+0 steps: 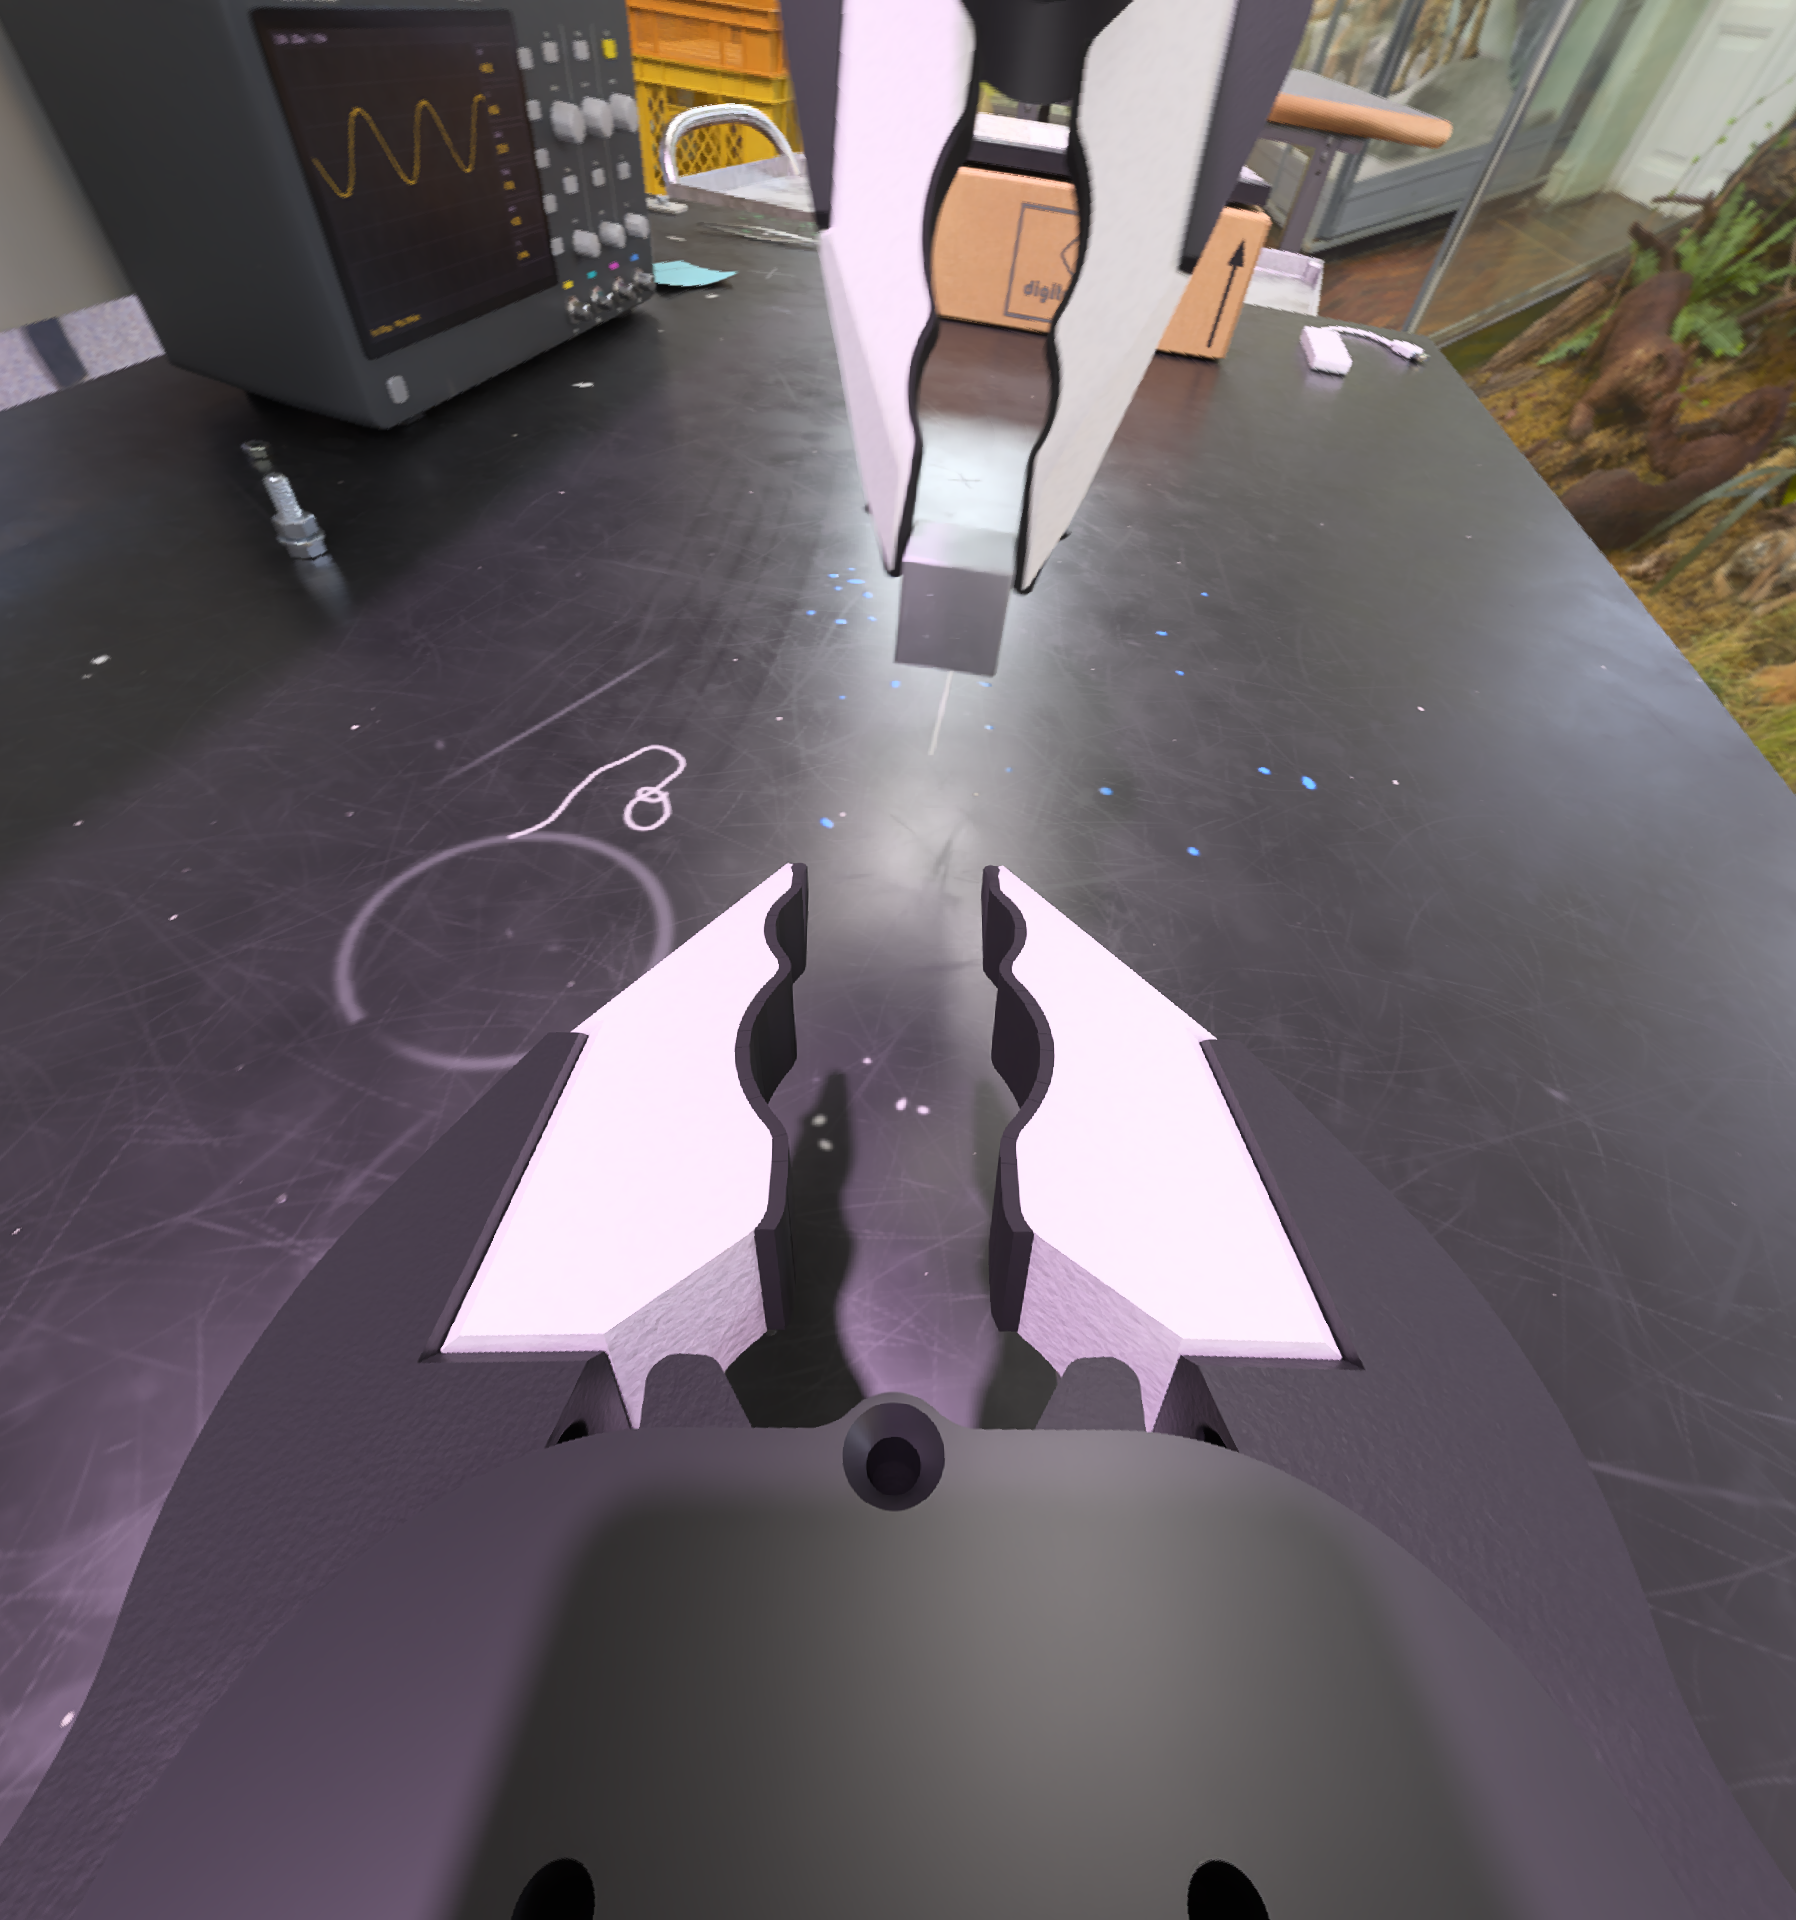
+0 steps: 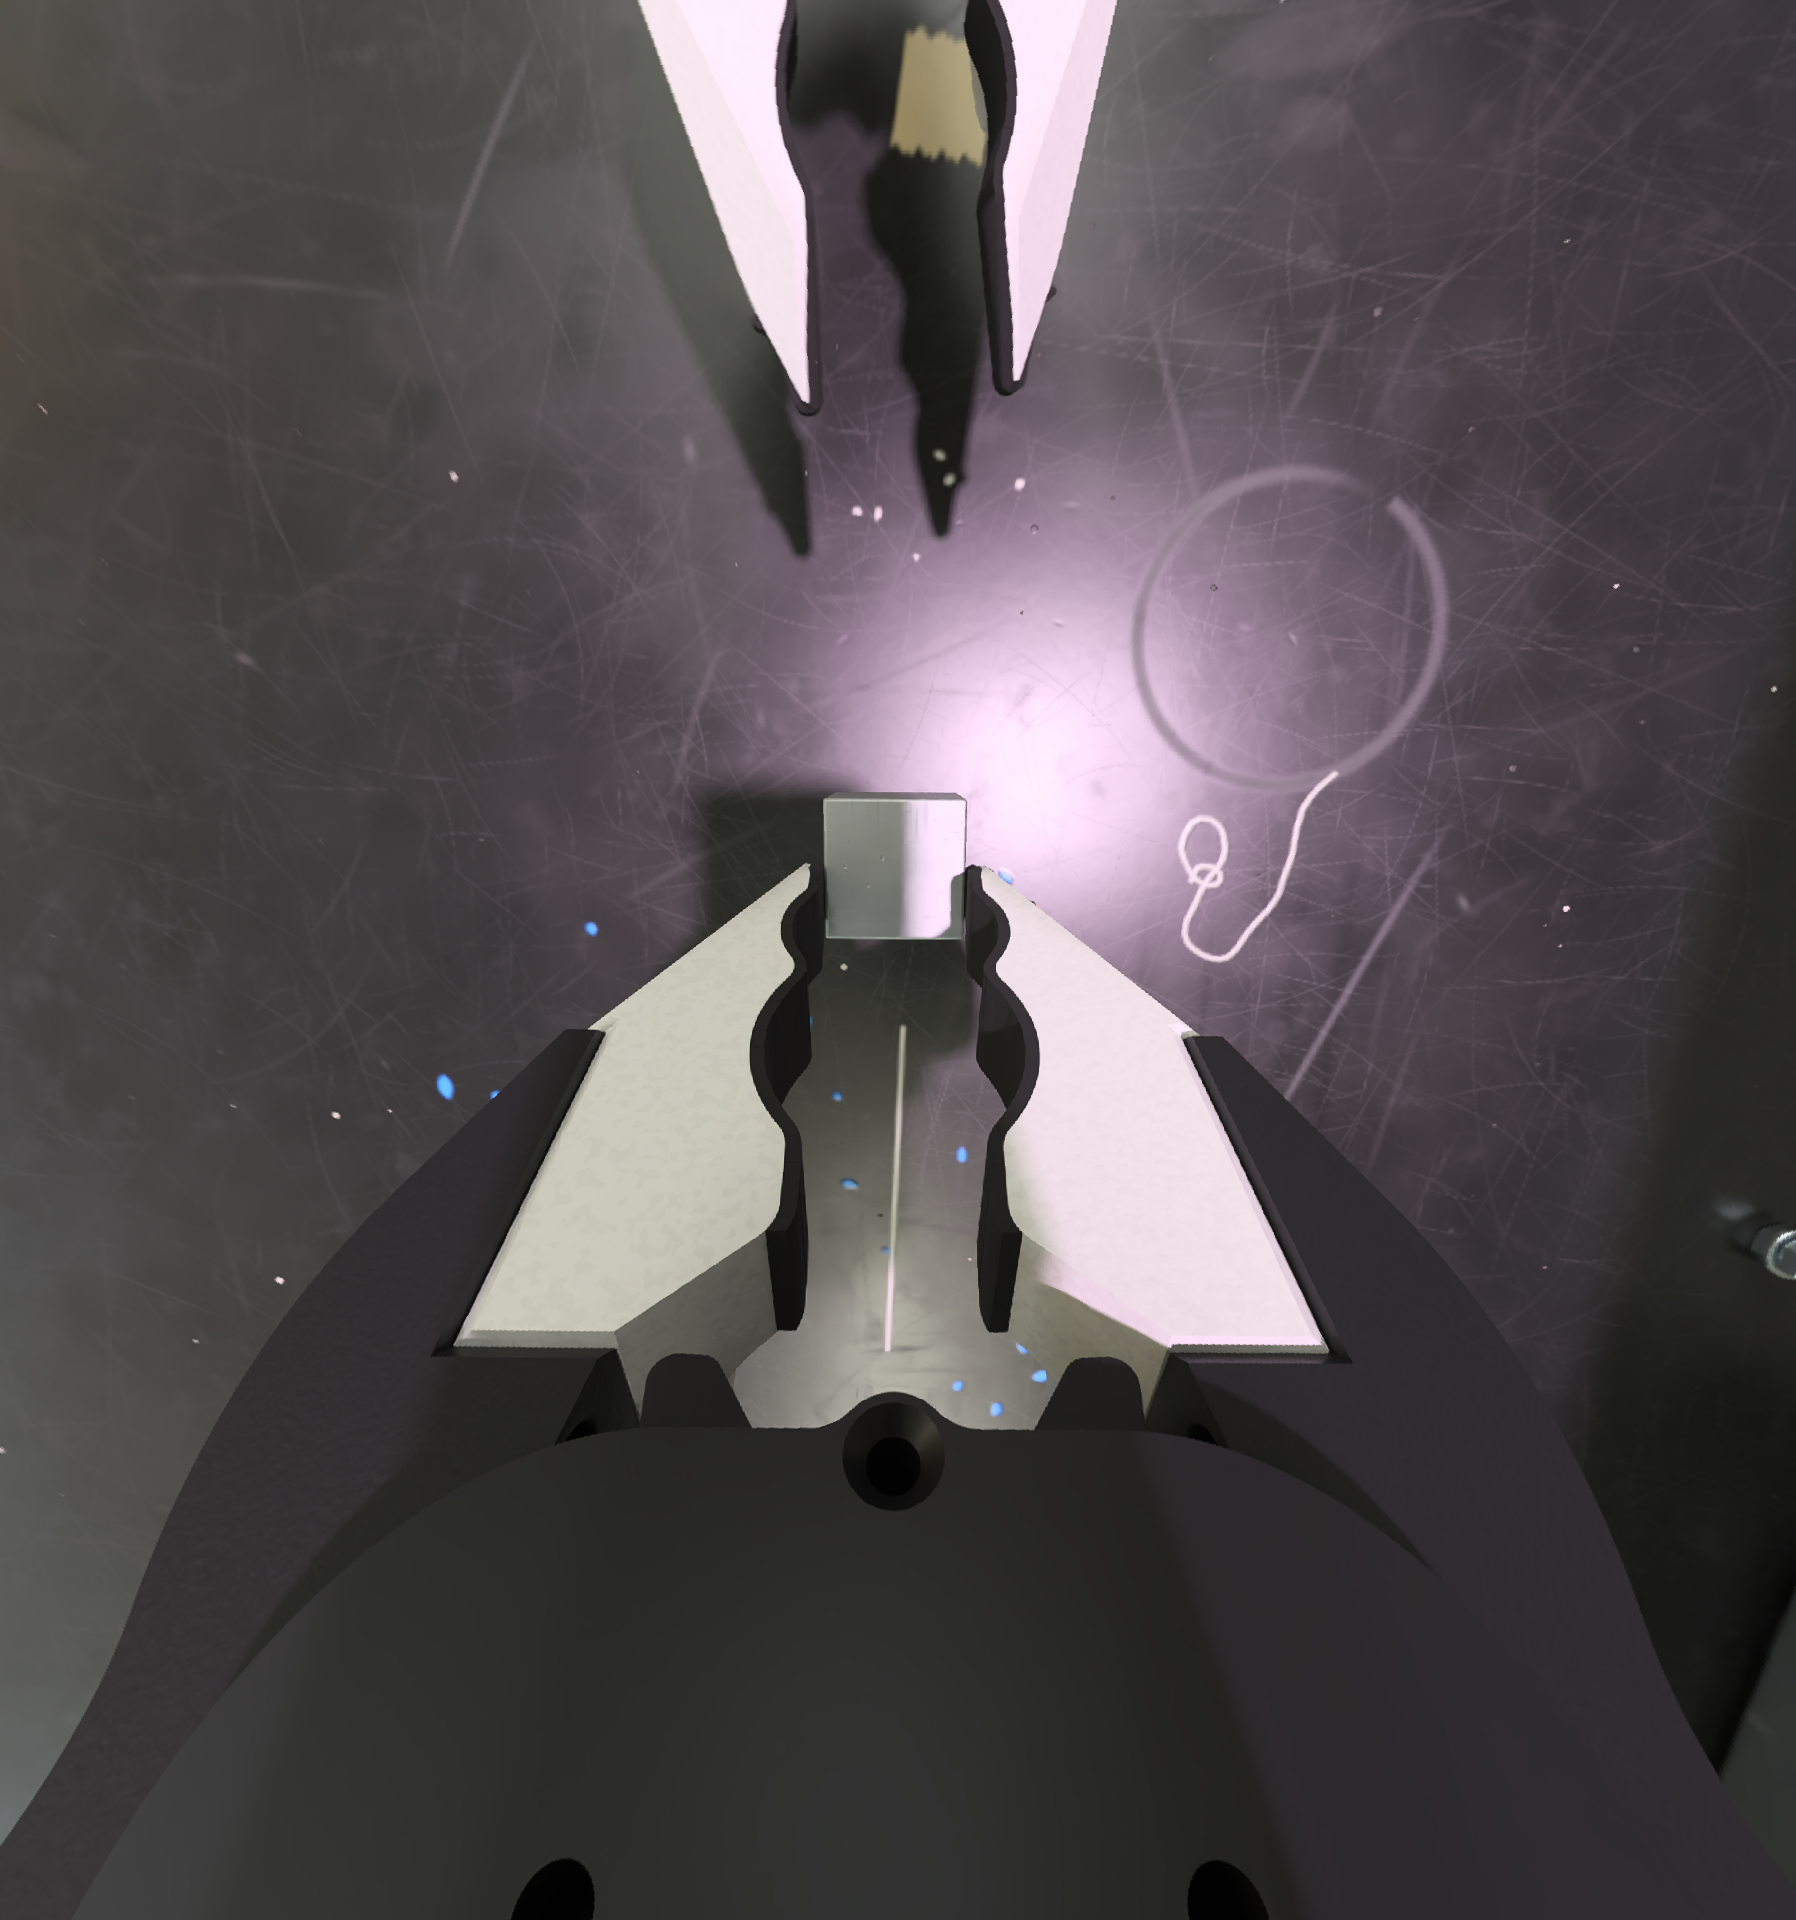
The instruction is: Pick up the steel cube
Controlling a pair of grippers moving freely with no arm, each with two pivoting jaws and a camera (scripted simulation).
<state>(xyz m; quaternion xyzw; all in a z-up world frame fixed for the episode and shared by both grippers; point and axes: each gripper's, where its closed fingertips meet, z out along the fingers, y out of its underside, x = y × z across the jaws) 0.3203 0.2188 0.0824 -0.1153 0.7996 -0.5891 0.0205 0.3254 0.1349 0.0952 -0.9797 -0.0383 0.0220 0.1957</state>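
Small grey steel cube (image 2: 894, 881) sits on scratched black tabletop (image 2: 354, 727), between fingertips of right gripper (image 2: 889, 899), fingers flanking both side faces; contact looks made, cube seemingly still resting on table. You centre cube deeper between pads, squeeze evenly, then lift straight up. Left gripper (image 1: 894, 914) hovers near, fingers apart, empty: you keep it clear. Steel bolt (image 1: 296, 514) lies well apart beside grey oscilloscope (image 1: 374, 197).
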